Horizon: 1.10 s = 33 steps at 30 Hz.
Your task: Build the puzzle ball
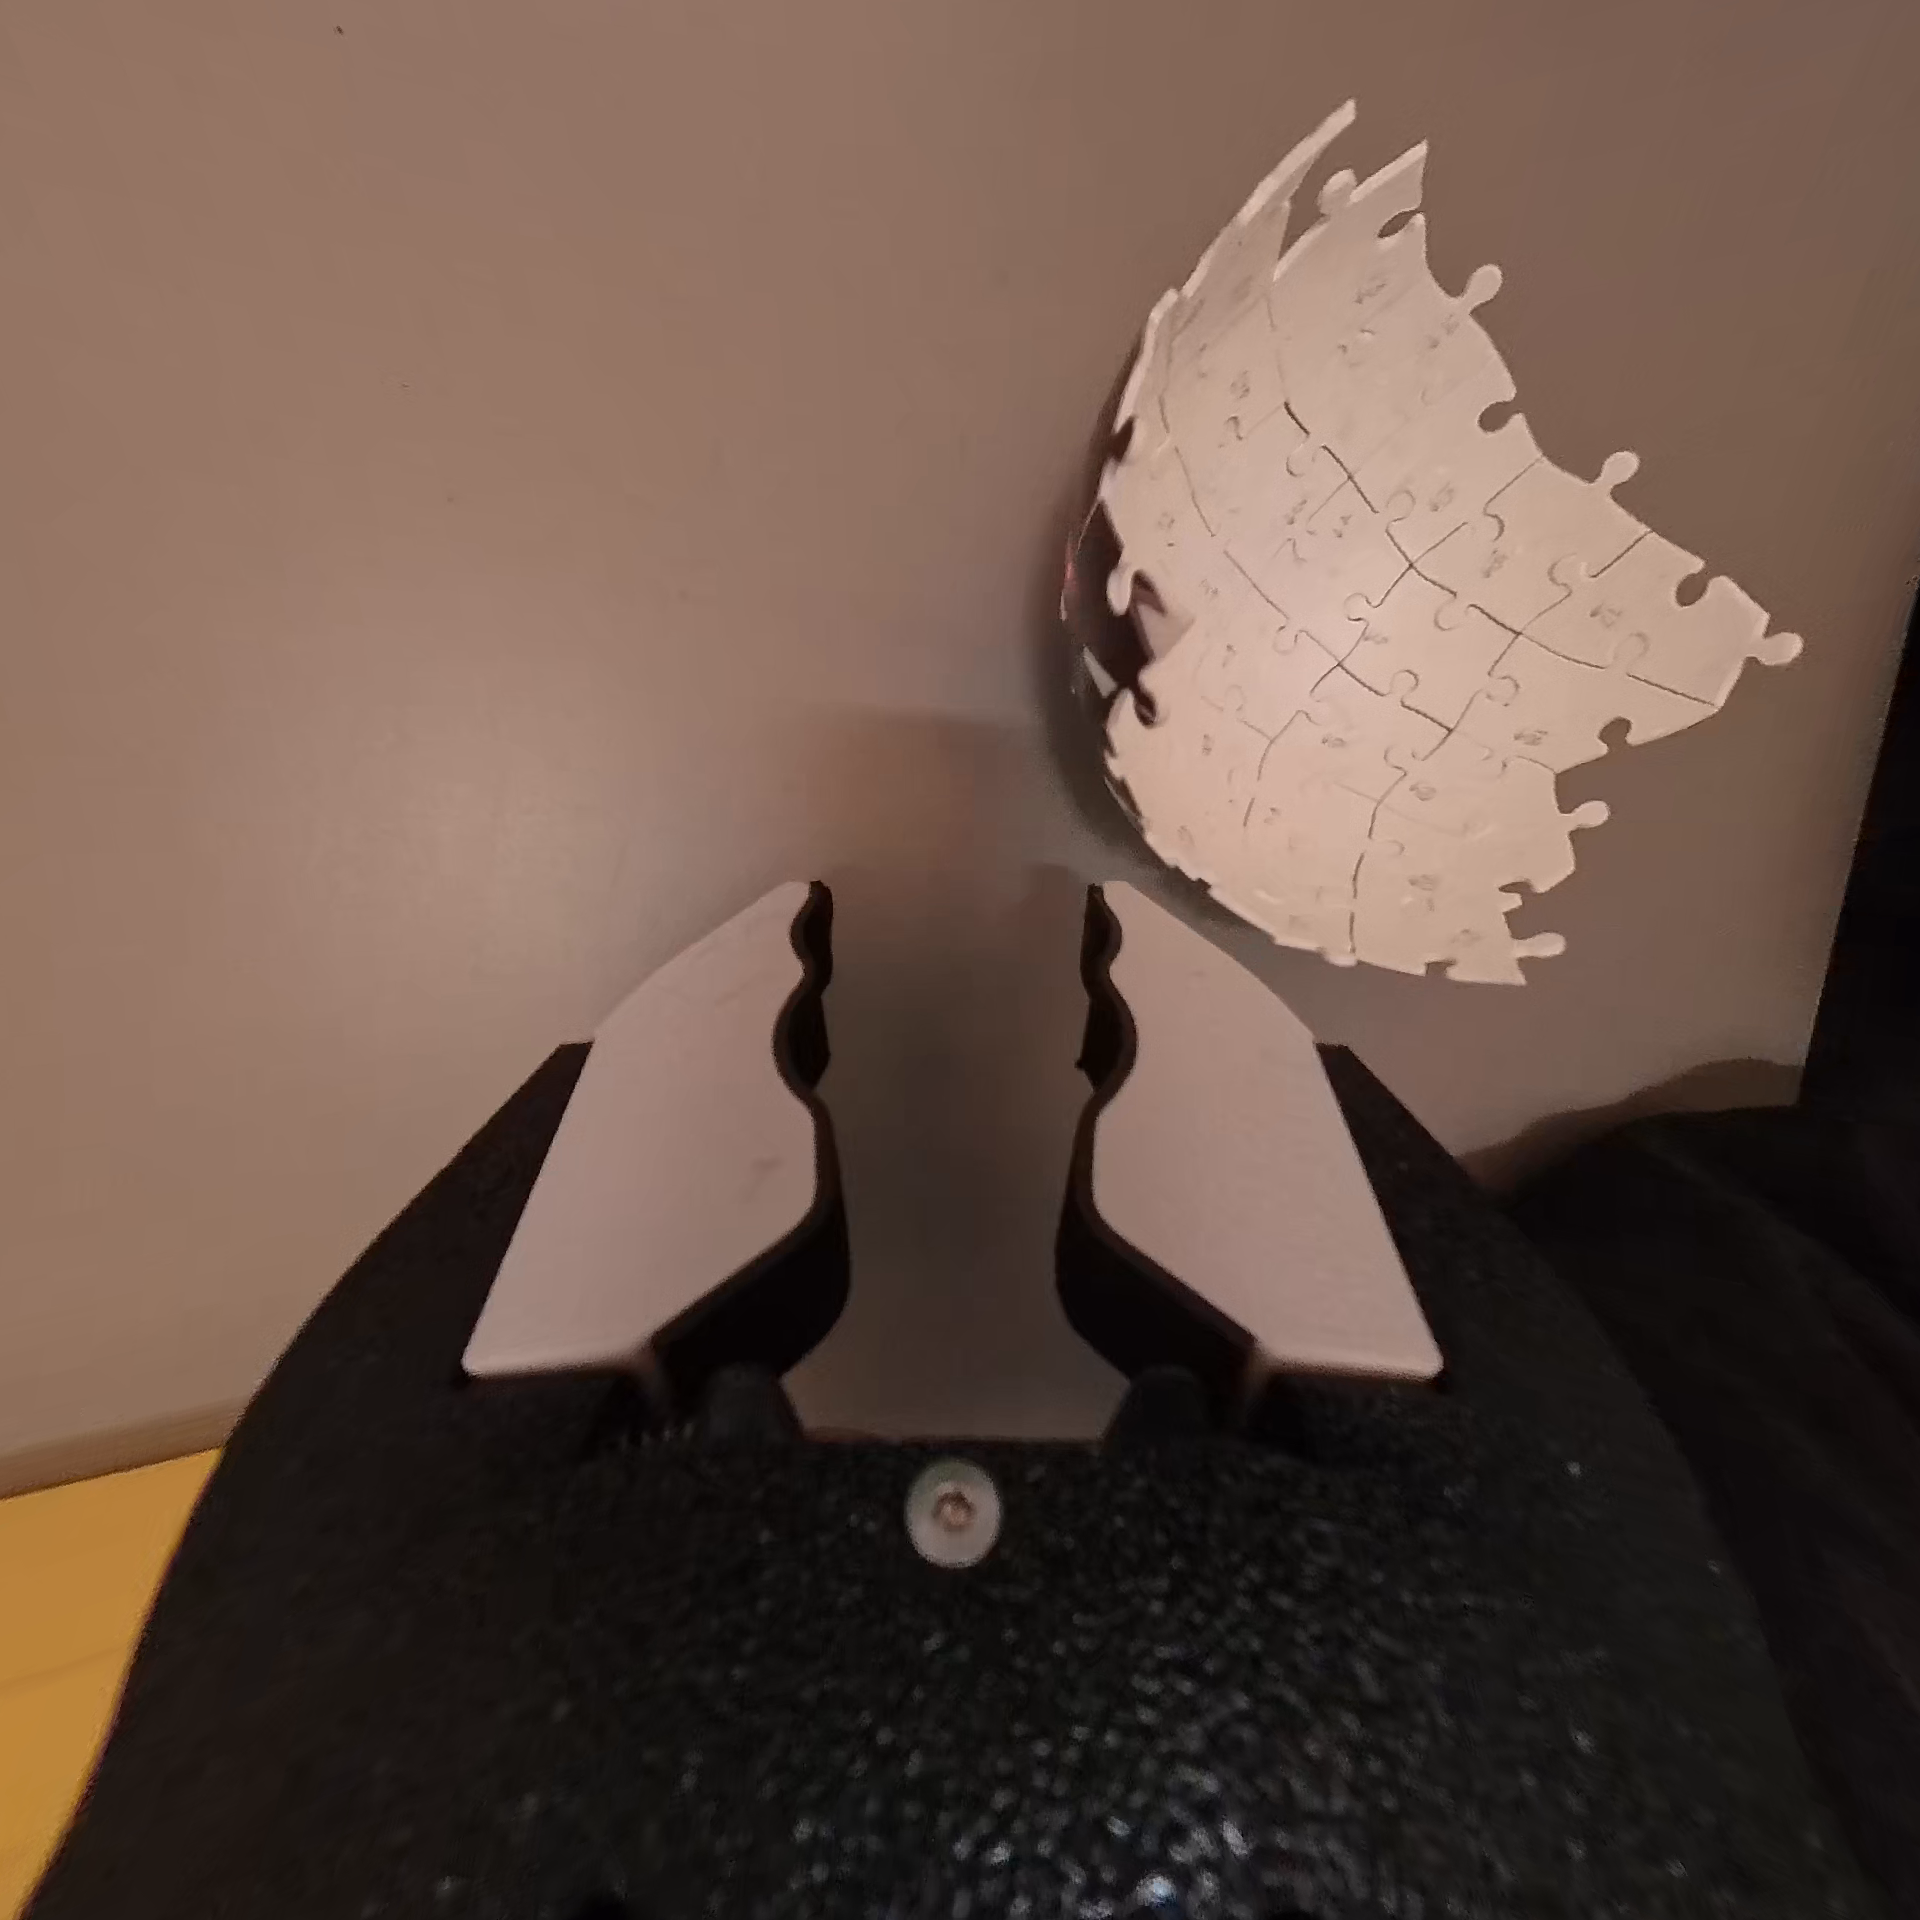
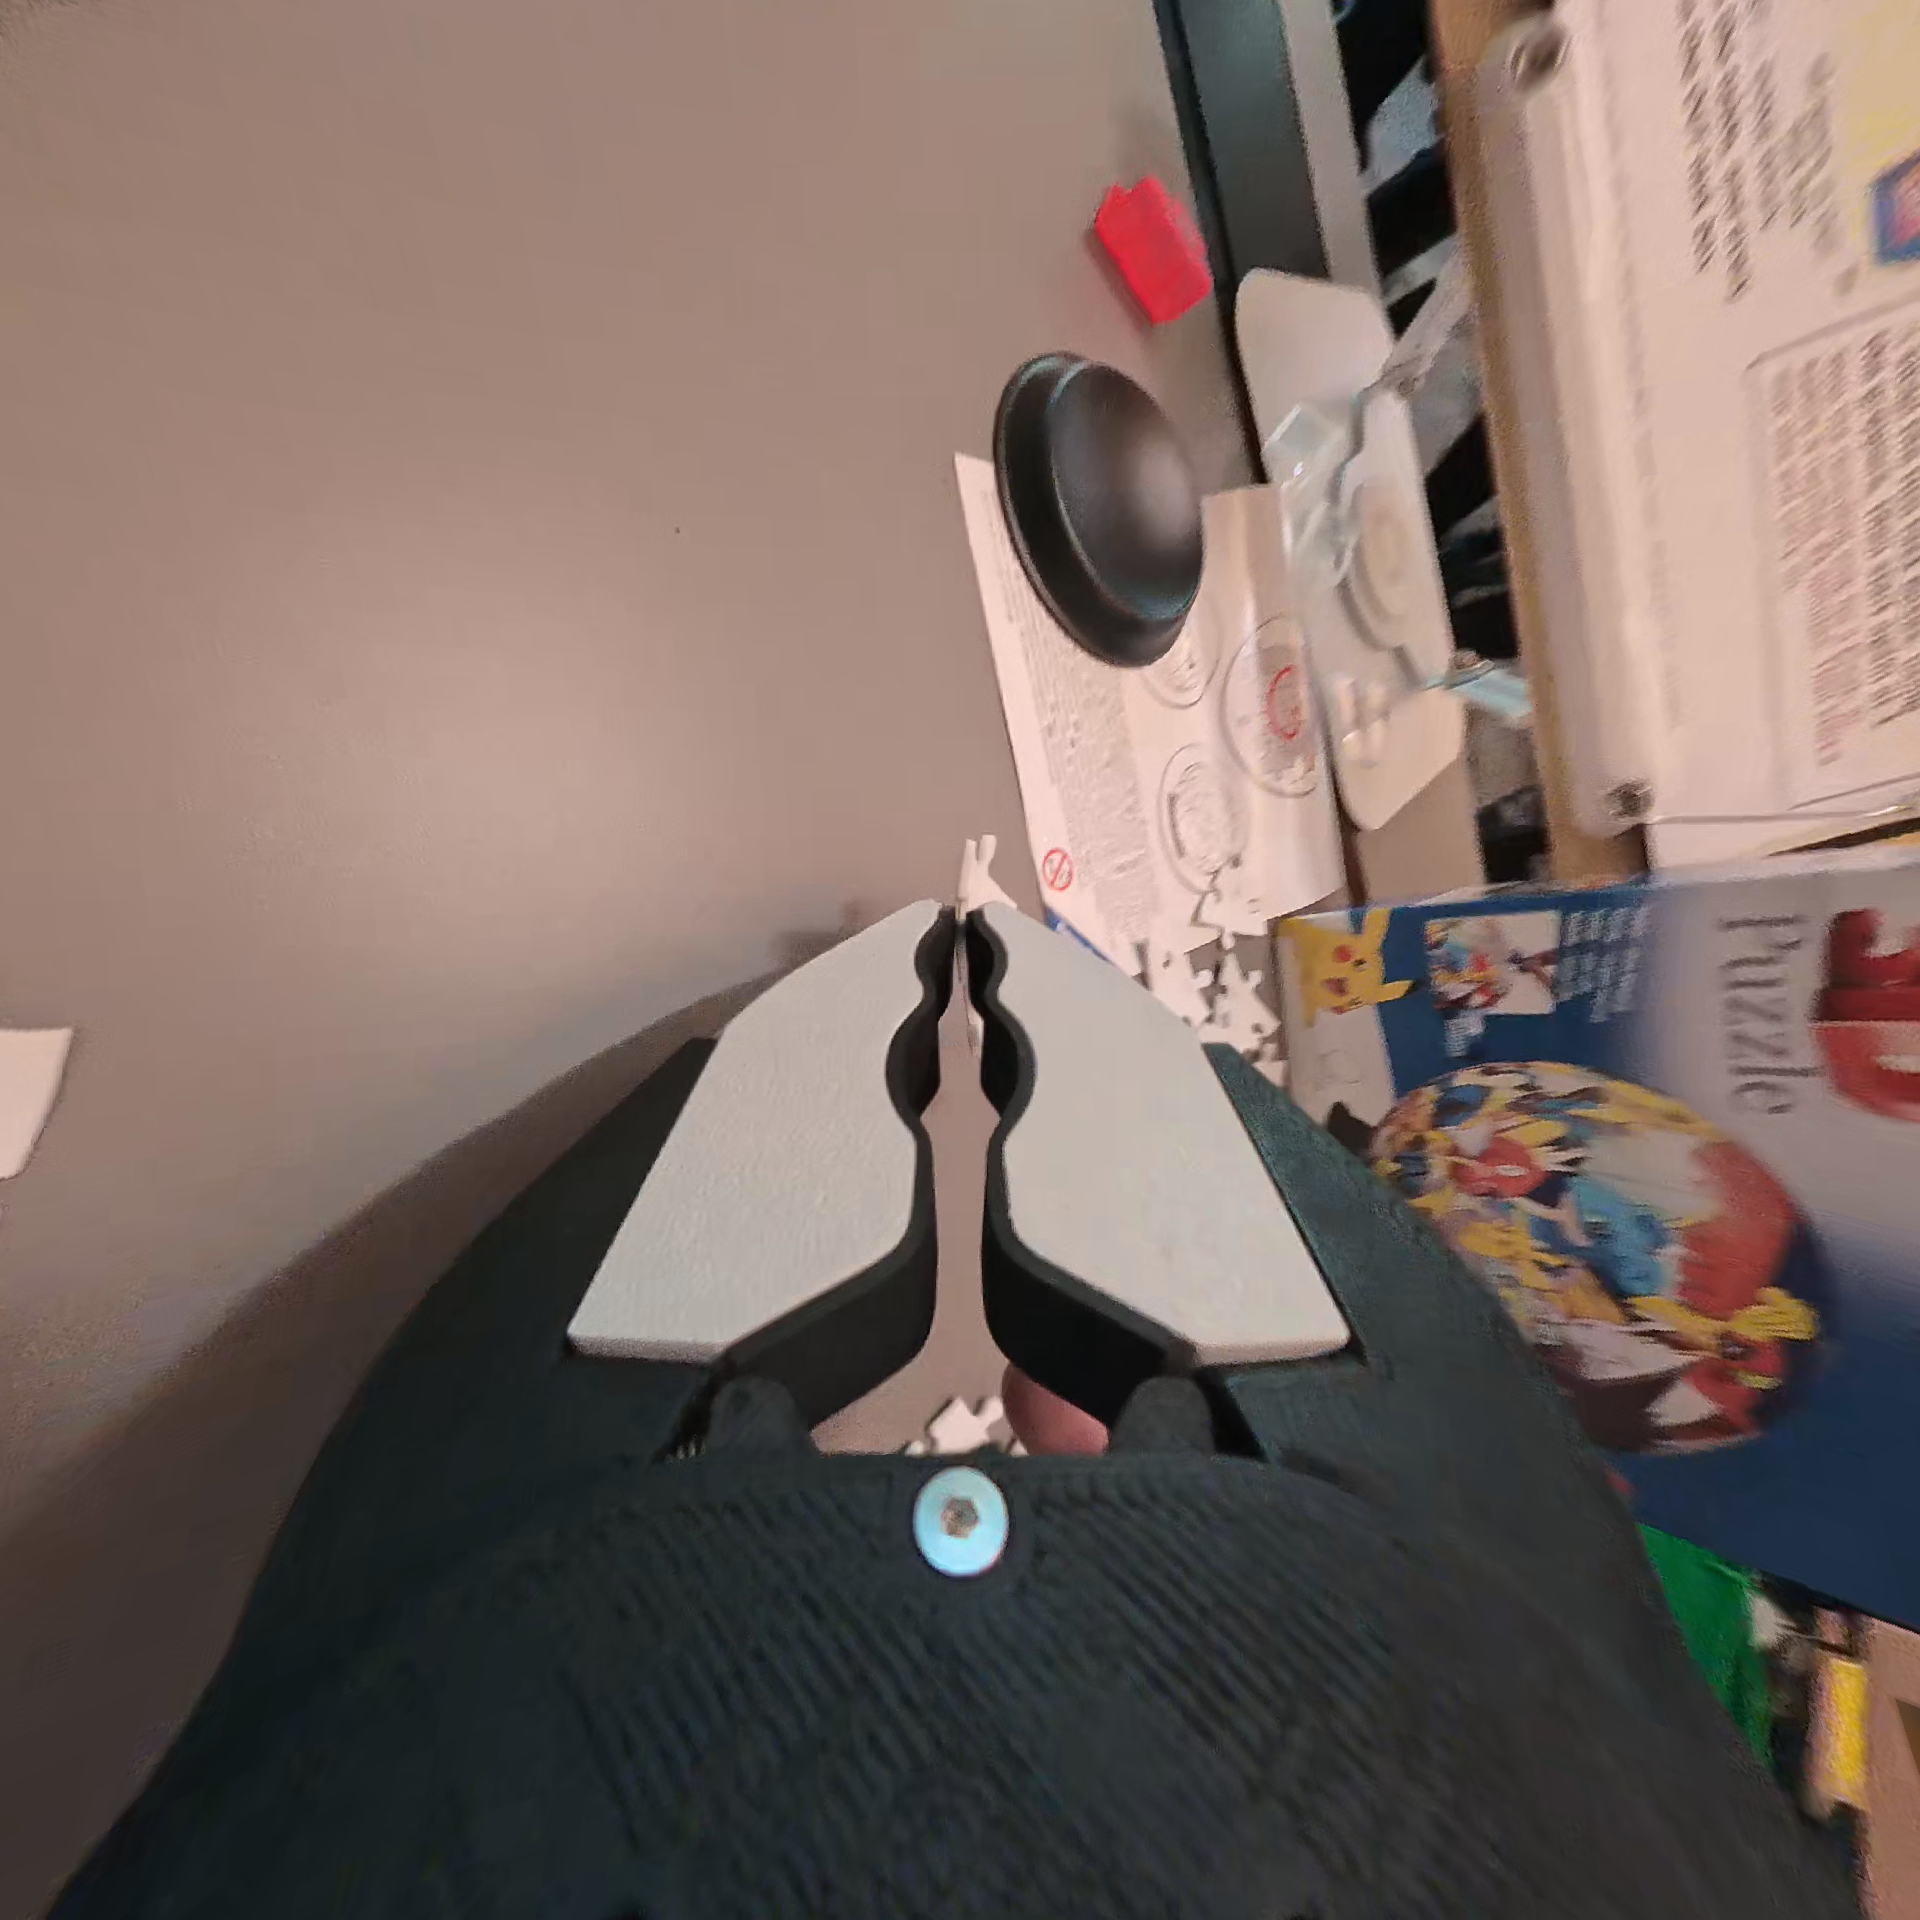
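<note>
Half-built puzzle ball (image 1: 1382, 644), jagged open rim

my left gripper (image 1: 956, 904) sits just left of and below the half-built puzzle ball (image 1: 1382, 623). in the right wrist view, the round stand (image 2: 1101, 509) lies on the leaflet (image 2: 1081, 769), loose pieces (image 2: 1216, 956) beside it, puzzle box (image 2: 1621, 1195) right of them.

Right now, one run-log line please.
left gripper: open, empty | right gripper: shut on puzzle piece | half-built ball: on table, ungripped
</note>
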Each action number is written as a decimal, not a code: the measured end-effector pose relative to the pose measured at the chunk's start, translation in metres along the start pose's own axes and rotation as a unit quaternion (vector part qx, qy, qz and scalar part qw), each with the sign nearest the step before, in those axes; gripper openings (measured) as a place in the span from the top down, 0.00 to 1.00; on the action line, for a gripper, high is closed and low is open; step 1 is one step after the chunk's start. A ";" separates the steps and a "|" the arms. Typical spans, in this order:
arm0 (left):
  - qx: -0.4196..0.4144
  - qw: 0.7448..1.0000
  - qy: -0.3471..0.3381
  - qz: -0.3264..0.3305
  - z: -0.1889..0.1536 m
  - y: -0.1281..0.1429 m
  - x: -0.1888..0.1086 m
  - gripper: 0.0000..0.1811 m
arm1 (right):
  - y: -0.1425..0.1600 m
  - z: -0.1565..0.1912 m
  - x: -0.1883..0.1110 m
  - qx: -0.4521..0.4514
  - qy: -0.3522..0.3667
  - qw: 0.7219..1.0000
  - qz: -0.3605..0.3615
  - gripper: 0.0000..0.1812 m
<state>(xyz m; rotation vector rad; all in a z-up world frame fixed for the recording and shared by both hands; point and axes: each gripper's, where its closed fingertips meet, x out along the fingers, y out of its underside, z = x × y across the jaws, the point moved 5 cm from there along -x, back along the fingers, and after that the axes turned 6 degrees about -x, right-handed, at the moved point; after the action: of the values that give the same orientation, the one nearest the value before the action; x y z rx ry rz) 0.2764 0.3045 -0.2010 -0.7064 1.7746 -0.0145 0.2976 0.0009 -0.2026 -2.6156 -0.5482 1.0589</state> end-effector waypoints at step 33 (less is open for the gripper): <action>0.023 0.950 0.167 -0.262 -0.105 -0.134 -0.027 0.95 | -0.148 0.025 -0.078 -0.343 0.299 0.881 -0.126 0.99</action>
<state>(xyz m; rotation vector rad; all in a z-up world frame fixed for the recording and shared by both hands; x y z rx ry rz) 0.2483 0.1714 -0.0942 -1.1758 1.8438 -0.5623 0.1915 0.1018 -0.1166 -3.0869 -1.2191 -0.0991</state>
